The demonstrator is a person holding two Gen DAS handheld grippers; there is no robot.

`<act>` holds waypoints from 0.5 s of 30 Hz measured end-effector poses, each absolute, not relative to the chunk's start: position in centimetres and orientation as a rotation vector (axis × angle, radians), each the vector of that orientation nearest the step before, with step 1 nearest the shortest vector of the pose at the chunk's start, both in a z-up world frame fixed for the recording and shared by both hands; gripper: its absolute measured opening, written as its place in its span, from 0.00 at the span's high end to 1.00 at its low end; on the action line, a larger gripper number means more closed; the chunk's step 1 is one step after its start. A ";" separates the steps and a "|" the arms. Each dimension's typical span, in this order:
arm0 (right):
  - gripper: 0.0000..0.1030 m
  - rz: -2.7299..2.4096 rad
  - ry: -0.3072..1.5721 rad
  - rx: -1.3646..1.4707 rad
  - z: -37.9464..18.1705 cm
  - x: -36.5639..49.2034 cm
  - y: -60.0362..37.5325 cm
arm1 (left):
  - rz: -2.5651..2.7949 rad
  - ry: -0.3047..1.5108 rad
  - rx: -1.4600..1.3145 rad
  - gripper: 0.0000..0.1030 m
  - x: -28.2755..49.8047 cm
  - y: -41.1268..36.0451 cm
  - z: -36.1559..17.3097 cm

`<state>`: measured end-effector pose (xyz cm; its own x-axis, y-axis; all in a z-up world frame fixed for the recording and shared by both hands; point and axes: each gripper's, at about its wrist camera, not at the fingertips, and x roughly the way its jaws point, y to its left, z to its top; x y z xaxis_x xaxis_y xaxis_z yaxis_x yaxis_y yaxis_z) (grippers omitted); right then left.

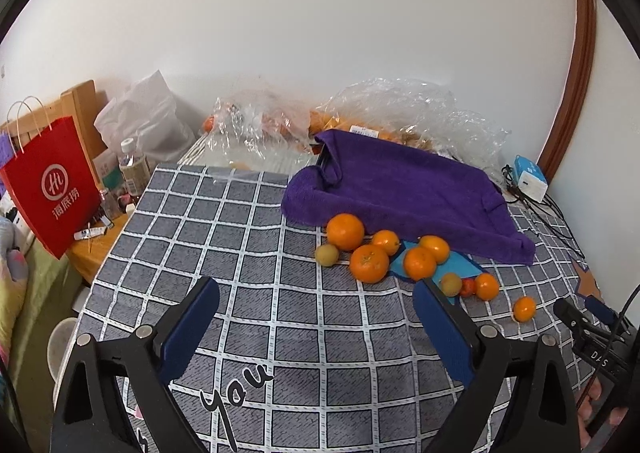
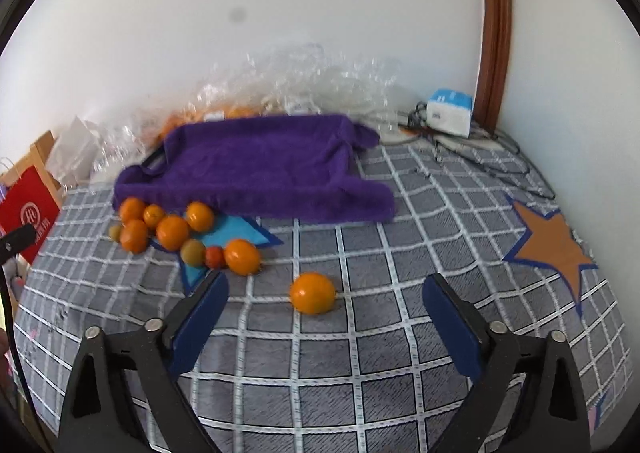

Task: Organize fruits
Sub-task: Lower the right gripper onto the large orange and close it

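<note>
Nearest, both tools stand spread with nothing between their pads: the left tool (image 1: 316,317) over bare checked cloth (image 1: 240,237), the right tool (image 2: 326,317) over the same cloth with a lone orange (image 2: 313,292) lying just ahead, roughly centred between its fingers. This looks like the approach step, with no fruit gathered yet.

For the right tool, the next move calls for easing down and forward until the pads flank that orange, then closing gently, since a round fruit can roll off a soft covering. It is nearly spherical, slightly wider than tall, so it has no real long axis or heading and any grip angle should serve.

Farther on, the fruit cluster (image 1: 372,253) lies touching in a loose pile, partly on a blue star patch (image 2: 236,237), just before the purple towel (image 1: 400,189), which drapes over what seems a tray. Behind it, crinkled clear plastic bags (image 1: 400,105) hold more orange fruit against the wall.
</note>
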<state>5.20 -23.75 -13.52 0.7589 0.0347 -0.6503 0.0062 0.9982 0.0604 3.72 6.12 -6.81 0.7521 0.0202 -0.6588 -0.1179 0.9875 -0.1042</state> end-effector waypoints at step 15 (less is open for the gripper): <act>0.42 0.061 0.833 0.090 -19.3 9.1 -23.5 | -0.012 0.809 -0.129 0.33 6.9 5.6 -11.4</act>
<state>9.06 -23.55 -19.31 0.6710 0.0897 -0.7360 -0.0192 0.9944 0.1036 6.86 5.58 -11.39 0.6903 -0.0599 -0.7210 -0.0387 0.9921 -0.1195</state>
